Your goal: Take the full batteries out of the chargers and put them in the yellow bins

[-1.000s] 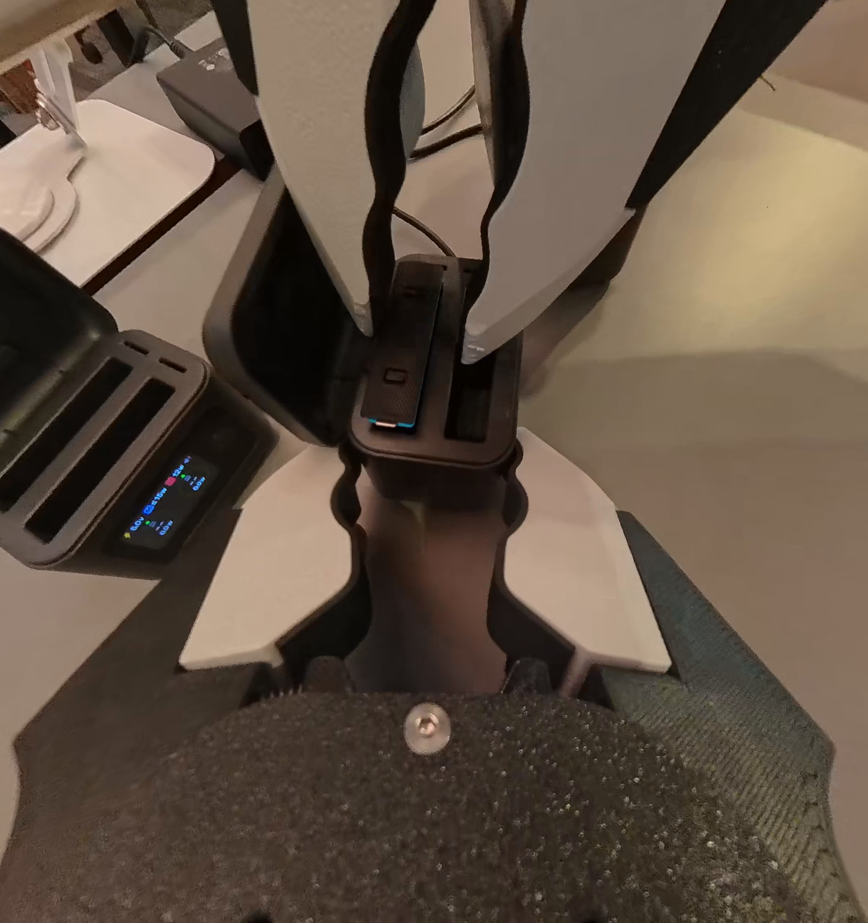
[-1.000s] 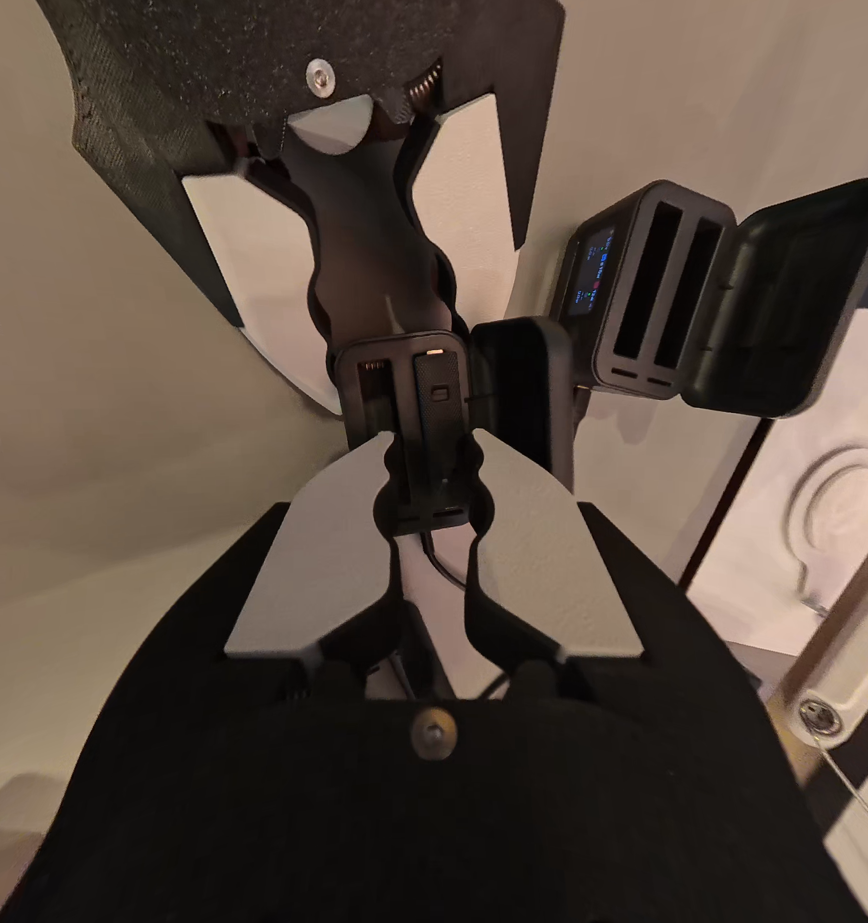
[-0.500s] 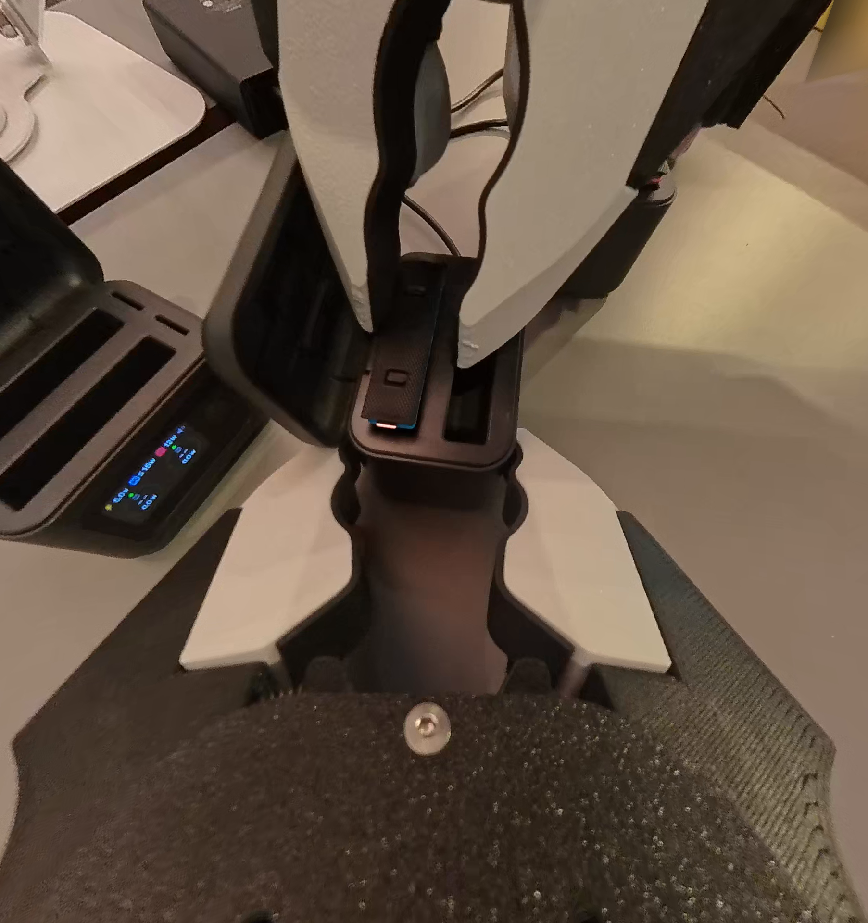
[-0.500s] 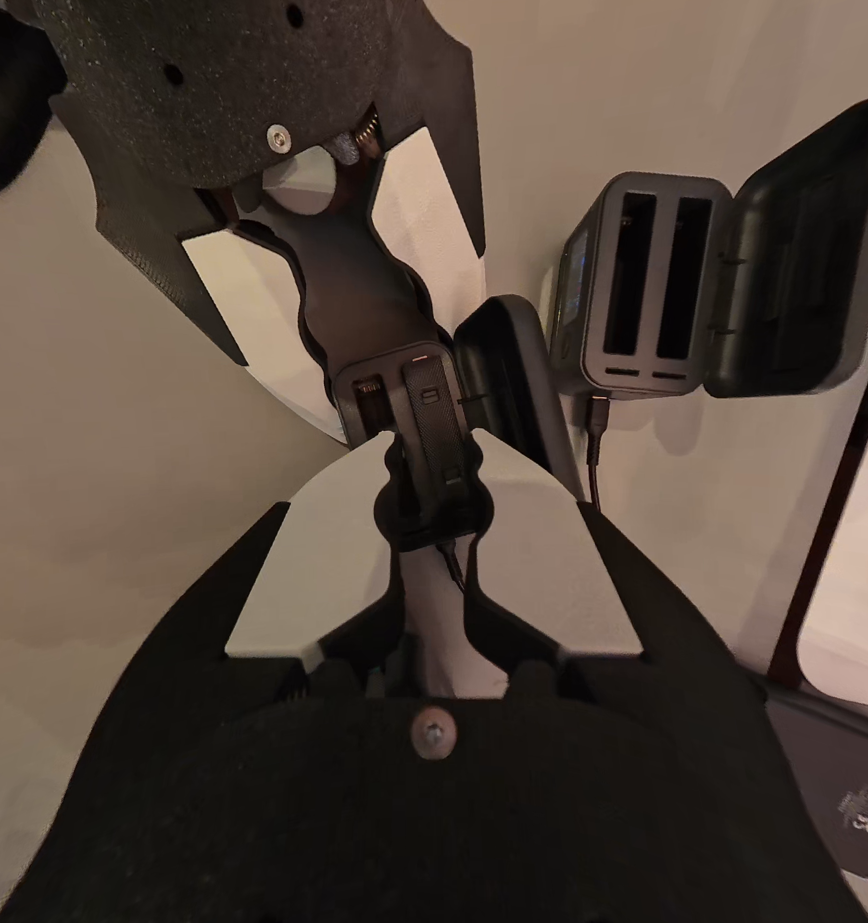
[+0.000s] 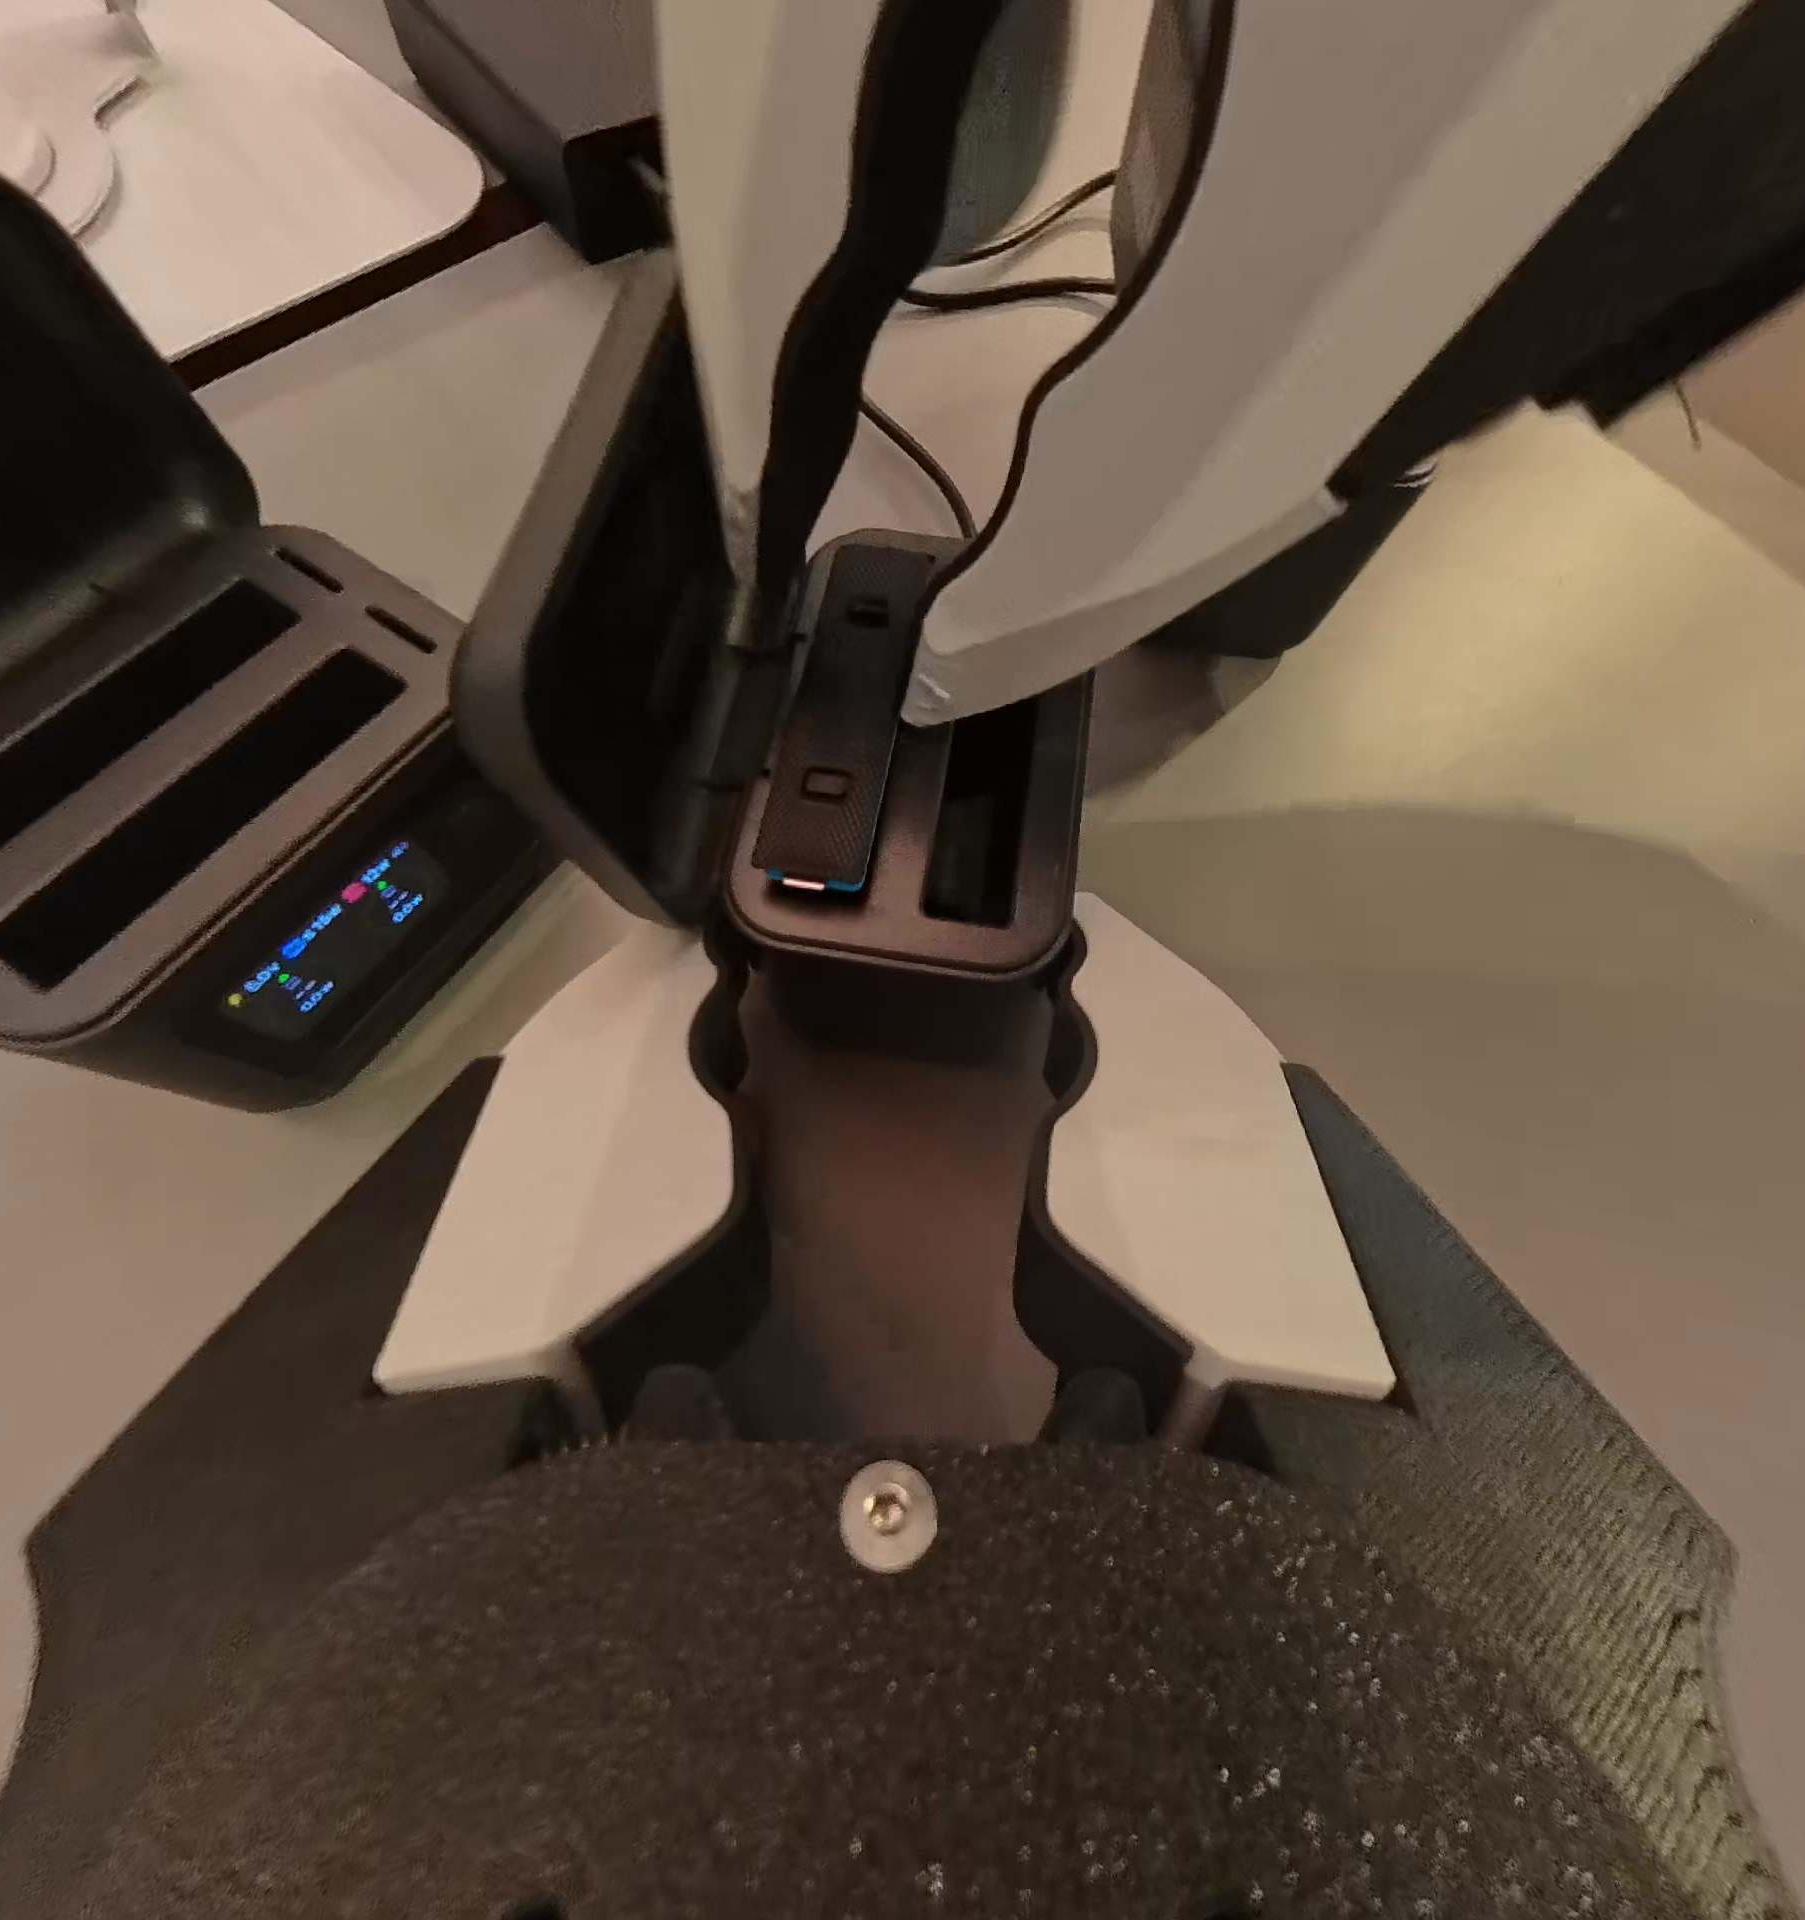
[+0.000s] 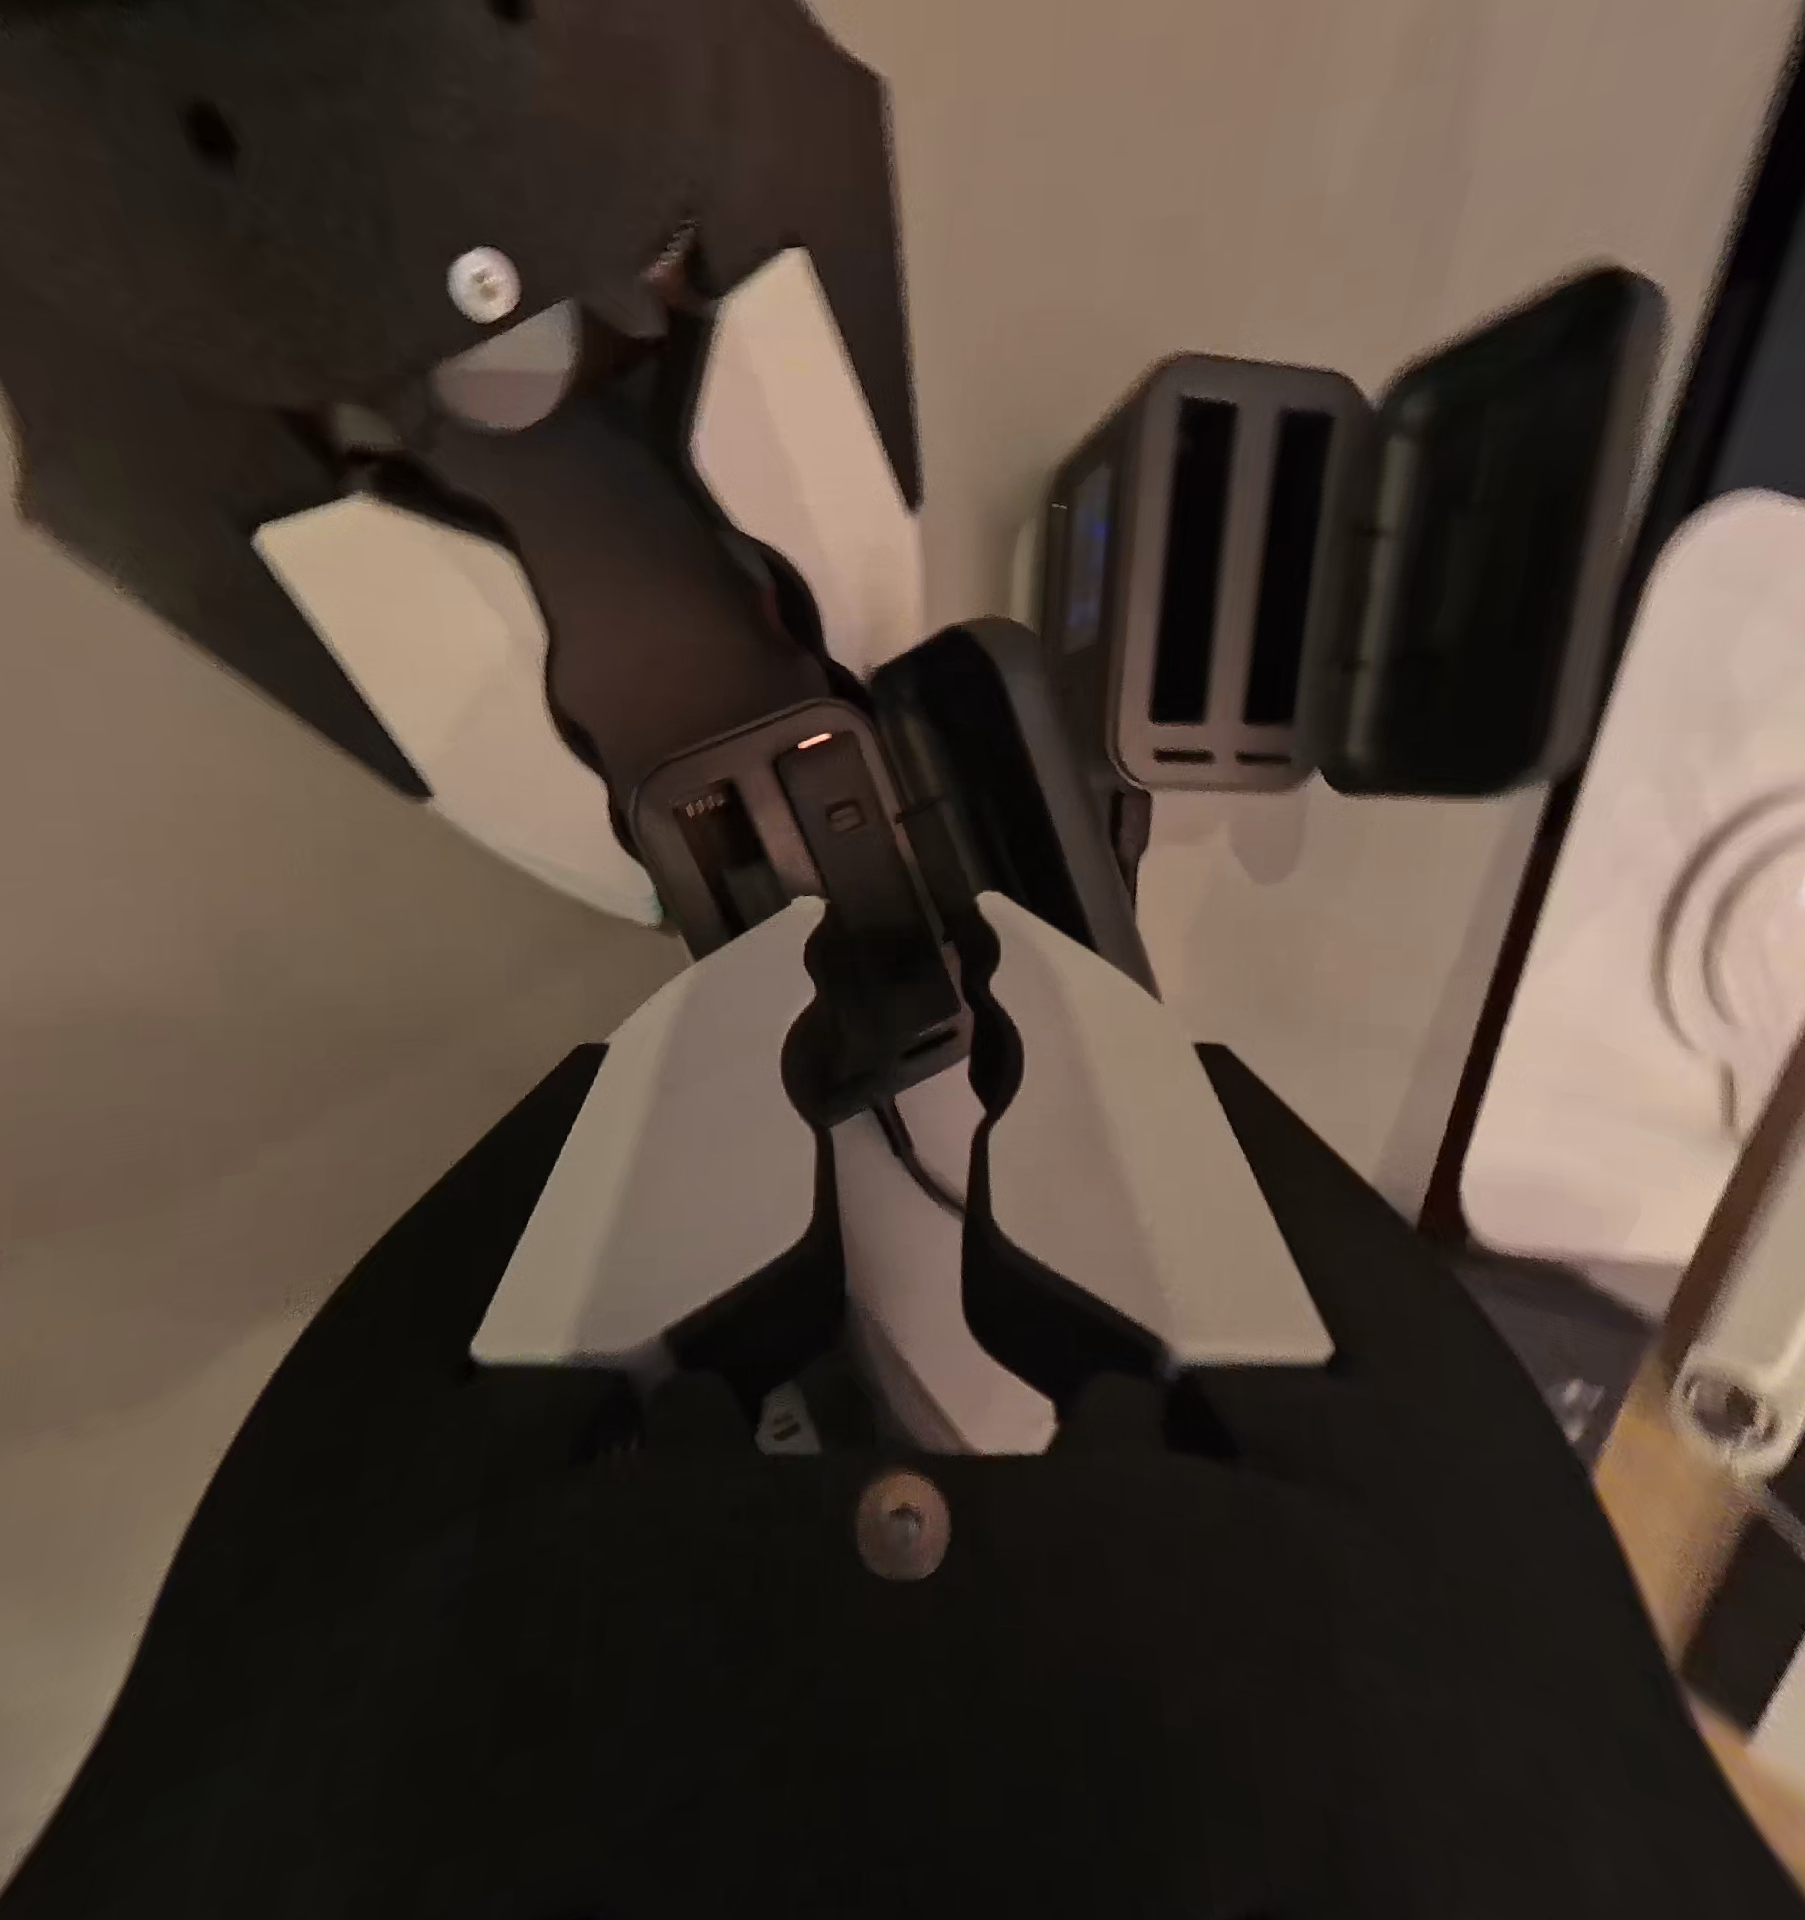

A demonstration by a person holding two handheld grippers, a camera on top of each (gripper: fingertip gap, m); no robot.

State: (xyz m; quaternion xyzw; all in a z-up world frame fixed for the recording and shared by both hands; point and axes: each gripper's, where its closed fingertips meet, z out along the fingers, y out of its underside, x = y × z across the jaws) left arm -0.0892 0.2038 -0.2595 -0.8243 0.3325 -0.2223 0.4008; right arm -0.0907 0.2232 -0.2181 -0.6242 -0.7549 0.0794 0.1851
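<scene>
We see our left claw (image 5: pixel 893 997) clamped on the body of a dark grey two-slot charger (image 5: pixel 903 940) with its hinged lid (image 5: pixel 607 717) swung open to one side, holding it just above the pale bench (image 5: pixel 1449 1039). From the far side our right claw (image 6: pixel 893 935) reaches in over the charger's top, its white fingers (image 5: pixel 1043 582) pinched on either side of a slim black textured battery (image 5: pixel 841 738) with a blue edge that sits in one slot, slightly raised above the rim; the neighbouring slot (image 5: pixel 981 821) looks empty. In the right wrist view the same battery (image 6: pixel 856 862) runs between the two fingertips, though motion blur keeps us from telling how far it has come out. Beside the held charger stands a second dark grey charger (image 5: pixel 202 831) (lid open, both slots dark, a small lit screen (image 5: pixel 332 940) on its front face) resting on the bench. A thin black cable (image 5: pixel 939 468) trails away behind the held charger, and a white moulded tray (image 5: pixel 254 156) lies farther back.
</scene>
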